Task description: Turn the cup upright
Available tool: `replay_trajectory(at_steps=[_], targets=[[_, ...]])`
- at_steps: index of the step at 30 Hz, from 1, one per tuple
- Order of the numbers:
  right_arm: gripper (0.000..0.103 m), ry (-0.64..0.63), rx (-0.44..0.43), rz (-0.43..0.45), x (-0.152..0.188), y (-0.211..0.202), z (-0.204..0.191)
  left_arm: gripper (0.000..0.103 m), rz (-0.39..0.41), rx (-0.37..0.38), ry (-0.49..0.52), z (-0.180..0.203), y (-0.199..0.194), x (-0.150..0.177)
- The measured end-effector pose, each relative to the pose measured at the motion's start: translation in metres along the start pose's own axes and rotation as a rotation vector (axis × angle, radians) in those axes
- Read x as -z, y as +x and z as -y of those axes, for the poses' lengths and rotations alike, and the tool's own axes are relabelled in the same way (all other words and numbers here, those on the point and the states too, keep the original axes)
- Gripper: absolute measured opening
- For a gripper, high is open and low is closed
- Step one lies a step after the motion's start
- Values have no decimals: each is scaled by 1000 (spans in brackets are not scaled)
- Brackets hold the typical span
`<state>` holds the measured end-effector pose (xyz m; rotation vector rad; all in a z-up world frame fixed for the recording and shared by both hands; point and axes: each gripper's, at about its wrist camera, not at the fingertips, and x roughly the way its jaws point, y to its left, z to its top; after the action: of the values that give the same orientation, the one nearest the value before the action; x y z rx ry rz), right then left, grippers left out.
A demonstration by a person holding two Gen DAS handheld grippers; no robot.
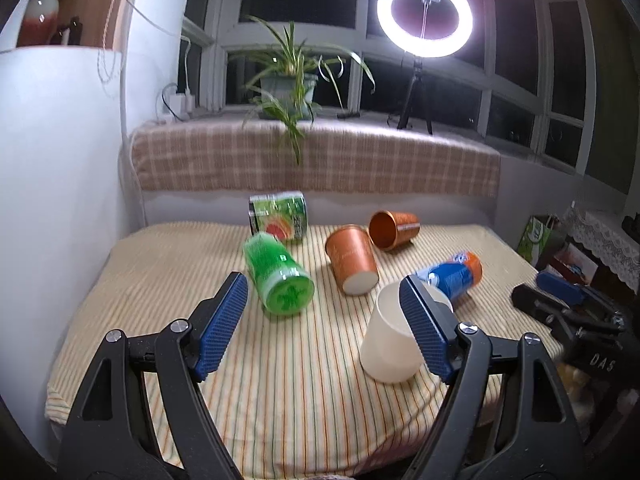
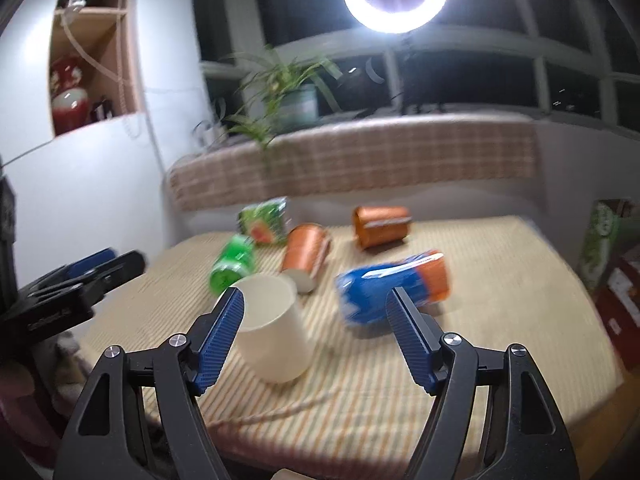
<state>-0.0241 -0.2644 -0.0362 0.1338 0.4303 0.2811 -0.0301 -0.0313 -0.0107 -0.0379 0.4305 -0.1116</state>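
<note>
A cream paper cup (image 1: pixel 390 346) stands on the striped tablecloth with its open mouth up; it also shows in the right wrist view (image 2: pixel 272 332). My left gripper (image 1: pixel 324 324) is open and empty, its right finger in front of the cup's rim. My right gripper (image 2: pixel 314 338) is open and empty, with the cup just inside its left finger. Two orange cups lie on their sides behind, one nearer (image 1: pixel 352 260) and one farther (image 1: pixel 394 229). The right gripper shows at the right edge of the left wrist view (image 1: pixel 560 300).
A green bottle (image 1: pixel 278 276), a green can (image 1: pixel 278 216) and a blue-orange can (image 1: pixel 454 274) lie on the striped tablecloth (image 1: pixel 280 380). A padded ledge, a plant (image 1: pixel 288 80) and a ring light (image 1: pixel 425 20) stand behind. Bags sit off the table's right edge.
</note>
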Motion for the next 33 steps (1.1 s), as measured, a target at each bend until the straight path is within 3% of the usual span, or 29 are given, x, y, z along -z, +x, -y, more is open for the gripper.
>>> replay_trajectory(at_steps=[5, 10, 33], targets=[[84, -13, 128, 73, -11, -9, 3, 102, 94, -43, 19, 4, -15, -6], [97, -37, 175, 94, -14, -9, 0, 103, 116, -74, 49, 8, -19, -8], [97, -41, 193, 95, -11, -7, 0, 103, 82, -90, 26, 9, -15, -5]])
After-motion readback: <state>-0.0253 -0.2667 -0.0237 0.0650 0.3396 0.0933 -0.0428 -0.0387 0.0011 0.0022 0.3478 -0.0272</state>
